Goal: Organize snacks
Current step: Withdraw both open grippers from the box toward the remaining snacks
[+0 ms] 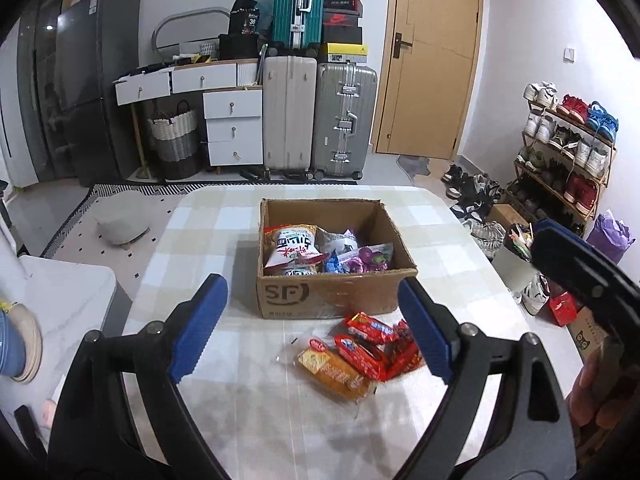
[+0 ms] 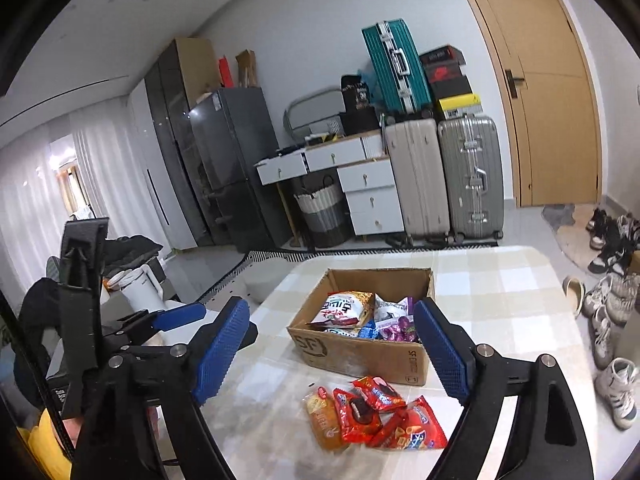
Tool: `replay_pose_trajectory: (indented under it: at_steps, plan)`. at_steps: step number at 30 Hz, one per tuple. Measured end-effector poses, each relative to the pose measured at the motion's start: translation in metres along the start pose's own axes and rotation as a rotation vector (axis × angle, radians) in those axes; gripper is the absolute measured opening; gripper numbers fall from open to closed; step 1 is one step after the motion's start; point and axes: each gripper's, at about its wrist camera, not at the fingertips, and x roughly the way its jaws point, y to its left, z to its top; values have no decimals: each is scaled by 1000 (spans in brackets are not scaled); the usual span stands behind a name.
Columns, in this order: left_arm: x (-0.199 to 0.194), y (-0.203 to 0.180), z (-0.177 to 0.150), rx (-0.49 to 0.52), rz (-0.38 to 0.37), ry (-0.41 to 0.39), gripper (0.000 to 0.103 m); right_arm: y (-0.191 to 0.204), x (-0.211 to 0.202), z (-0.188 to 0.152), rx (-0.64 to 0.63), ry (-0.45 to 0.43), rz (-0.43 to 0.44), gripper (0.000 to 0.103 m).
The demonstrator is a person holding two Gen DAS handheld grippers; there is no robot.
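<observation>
A cardboard box (image 1: 332,294) marked SF stands open on the checked table (image 1: 208,224) and holds several snack bags (image 1: 294,248). In front of it lie red snack packets (image 1: 370,340) and an orange clear-wrapped cake (image 1: 334,372). My left gripper (image 1: 316,328) is open and empty, above the table just short of the loose packets. My right gripper (image 2: 336,354) is open and empty, above the same packets (image 2: 376,412) and box (image 2: 360,354). The right gripper's body also shows at the right edge of the left wrist view (image 1: 580,276).
Beyond the table stand suitcases (image 1: 316,116), a white drawer unit (image 1: 232,124), a dark fridge (image 1: 92,92) and a wooden door (image 1: 432,60). A shoe rack (image 1: 568,148) and loose shoes (image 2: 612,300) lie right of the table. A grey stool (image 1: 120,220) stands left.
</observation>
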Motion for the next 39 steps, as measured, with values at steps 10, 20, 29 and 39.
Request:
replay_pose_trajectory:
  at_steps: [10,20,29,39]
  plan:
    - [-52,-2,-36,-17,-6,-107,102,22,-75,-35,-75,-142,7,98]
    - [-45,12,-103,-22,-4,-63,102,17,-93,-94,-53,-152,-2,101]
    - [16,15,-126,-41,-11,89,102,6,-64,-129,-62,-53,-79,101]
    - [100,18,-140,-60,26,271,102,-26,-20,-145,-8,13,-59,101]
